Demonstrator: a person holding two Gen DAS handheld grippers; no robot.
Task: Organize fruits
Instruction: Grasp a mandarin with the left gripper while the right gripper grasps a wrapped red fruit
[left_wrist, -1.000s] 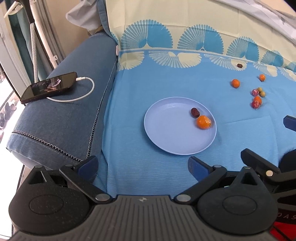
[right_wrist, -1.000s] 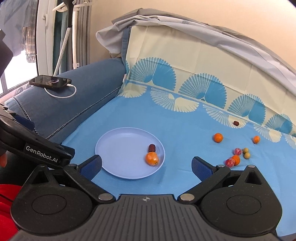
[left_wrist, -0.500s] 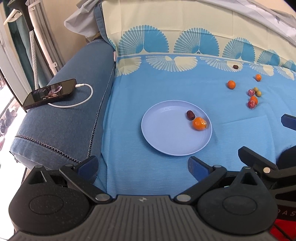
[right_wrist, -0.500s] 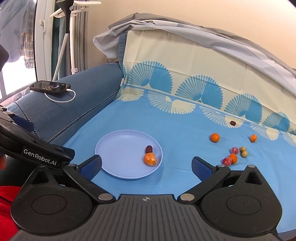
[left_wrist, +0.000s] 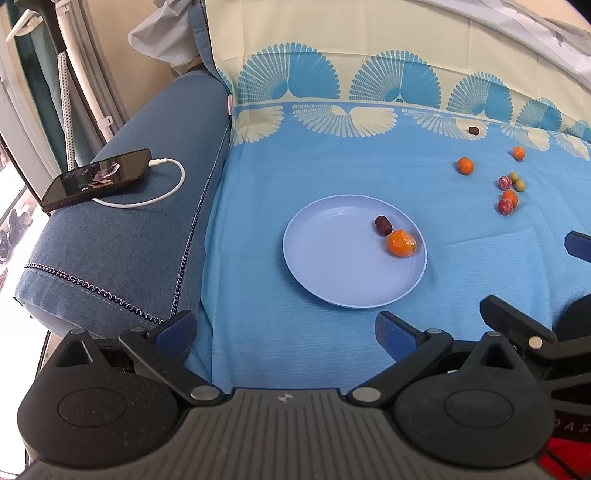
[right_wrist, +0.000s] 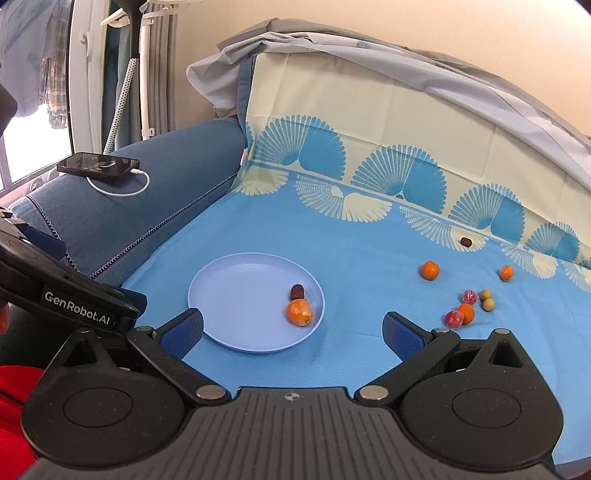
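Pale-blue plastic, smooth and shallow-rimmed, the plate (right_wrist: 236, 295) sits on a sofa seat draped with a woven blue cloth (right_wrist: 369, 258) printed with cream fans; it already carries a small orange (right_wrist: 299, 312) and a dark wrinkled date (right_wrist: 296, 291), touching at its right side. The rest of the fruit lies loose to the far right: two oranges apart (right_wrist: 430, 270), a second date (right_wrist: 465, 242) near the backrest, and a tight cluster of red wrapped-looking balls (right_wrist: 454, 319), an orange and two small green ones (right_wrist: 488, 304). All look light, round and prone to roll on the soft cloth; the skins seem firm enough for a gentle pinch across the widest part. The left claw (left_wrist: 284, 330) and right claw (right_wrist: 293, 328) are both spread wide, holding nothing. A phone (left_wrist: 96, 176) charges on the armrest.
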